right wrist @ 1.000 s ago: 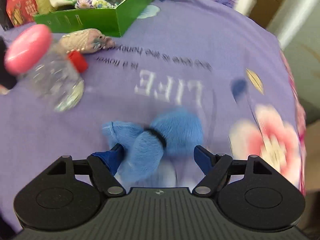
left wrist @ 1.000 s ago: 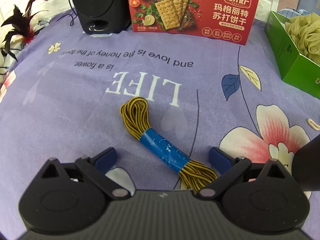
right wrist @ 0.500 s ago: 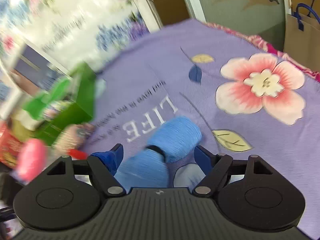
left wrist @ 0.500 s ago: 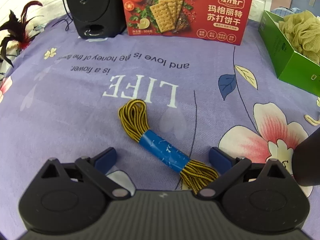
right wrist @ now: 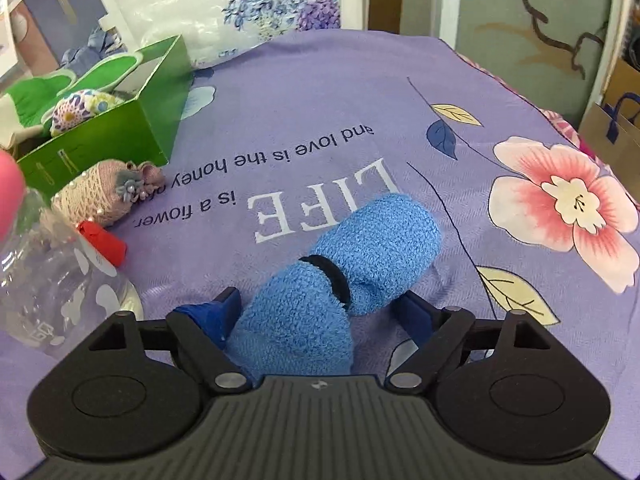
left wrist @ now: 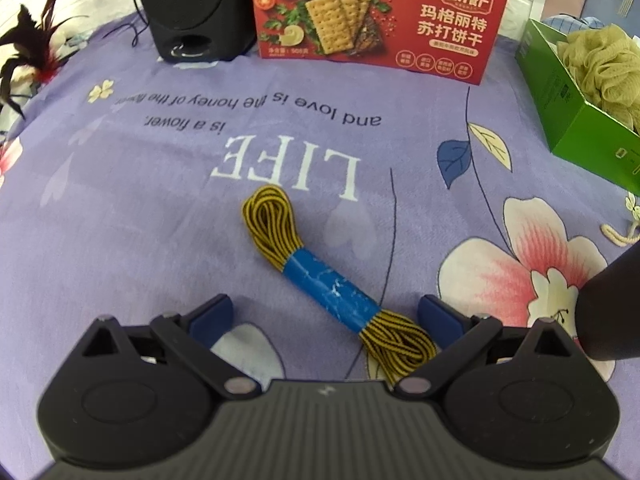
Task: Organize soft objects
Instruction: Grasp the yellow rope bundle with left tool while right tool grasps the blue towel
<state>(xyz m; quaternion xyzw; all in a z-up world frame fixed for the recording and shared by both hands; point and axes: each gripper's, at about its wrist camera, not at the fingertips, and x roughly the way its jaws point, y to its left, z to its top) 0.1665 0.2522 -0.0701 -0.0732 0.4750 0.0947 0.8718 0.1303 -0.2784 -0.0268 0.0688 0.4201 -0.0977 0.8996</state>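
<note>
In the left wrist view a yellow-and-black cord bundle with a blue wrap (left wrist: 328, 284) lies on the purple cloth. My left gripper (left wrist: 326, 316) is open, its fingers on either side of the bundle's near end. In the right wrist view my right gripper (right wrist: 320, 312) is open around the near end of a rolled blue fuzzy towel with a black band (right wrist: 340, 272), which lies on the cloth. A green box (right wrist: 104, 136) at the left holds soft items; it also shows in the left wrist view (left wrist: 576, 136) with a tan mesh sponge (left wrist: 604, 64) inside.
A red cracker box (left wrist: 376, 16) and a black speaker (left wrist: 192, 4) stand at the back. A pink knitted pouch (right wrist: 108, 192) and a clear plastic bottle with a red cap (right wrist: 52, 276) lie left of the towel. A dark object (left wrist: 612, 312) shows at the right edge.
The right gripper swung round with the blue towel still between its fingers; its view is now steady. The left gripper has crept slightly back; the cord has not moved.
</note>
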